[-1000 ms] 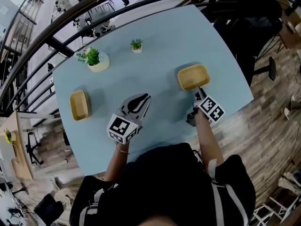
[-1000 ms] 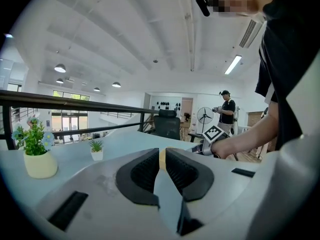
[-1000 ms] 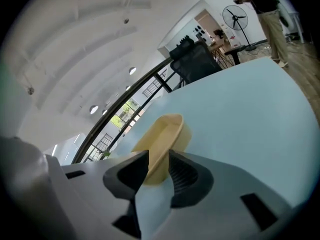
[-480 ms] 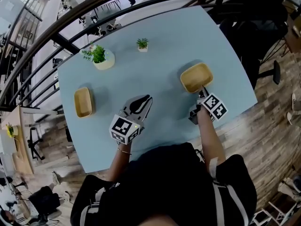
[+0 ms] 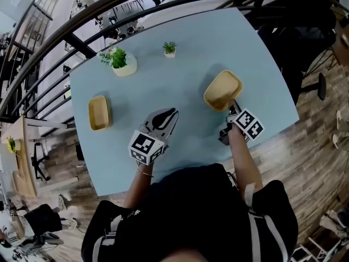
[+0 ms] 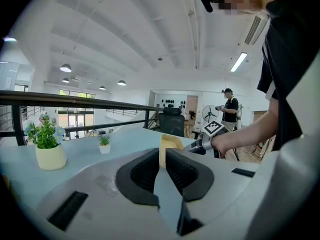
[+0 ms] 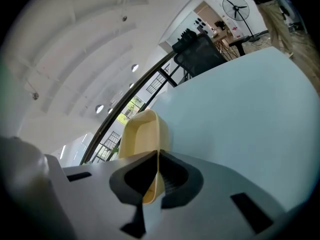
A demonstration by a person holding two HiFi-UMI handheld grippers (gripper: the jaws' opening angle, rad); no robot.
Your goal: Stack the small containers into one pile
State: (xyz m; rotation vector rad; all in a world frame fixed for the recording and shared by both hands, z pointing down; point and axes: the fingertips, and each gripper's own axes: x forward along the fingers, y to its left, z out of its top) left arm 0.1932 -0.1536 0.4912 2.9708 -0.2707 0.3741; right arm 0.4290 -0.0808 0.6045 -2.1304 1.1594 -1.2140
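Head view has us looking down on a light blue table (image 5: 191, 53), with both bare forearms reaching forward from a dark top. Our right arm stretches out to the right. The right gripper (image 5: 233, 106) points away from us, and its cube shows a square black-and-white marker facing up. In the right gripper view its jaws are pinched on the near rim of a tan container (image 5: 222, 90), one pad inside and one outside. This container sits tilted over the table's right part; we cannot tell whether it touches the surface. Our left arm is bent in closer, holding the left gripper (image 5: 171, 114) over the near middle of the table, angled towards that container and well apart from it. Its cube also carries a square marker. In the left gripper view its pads meet with nothing between them. A second tan container (image 5: 98, 112) lies flat at the table's left. A potted plant (image 5: 121, 61) and a smaller potted plant (image 5: 169, 48) stand along the far edge.
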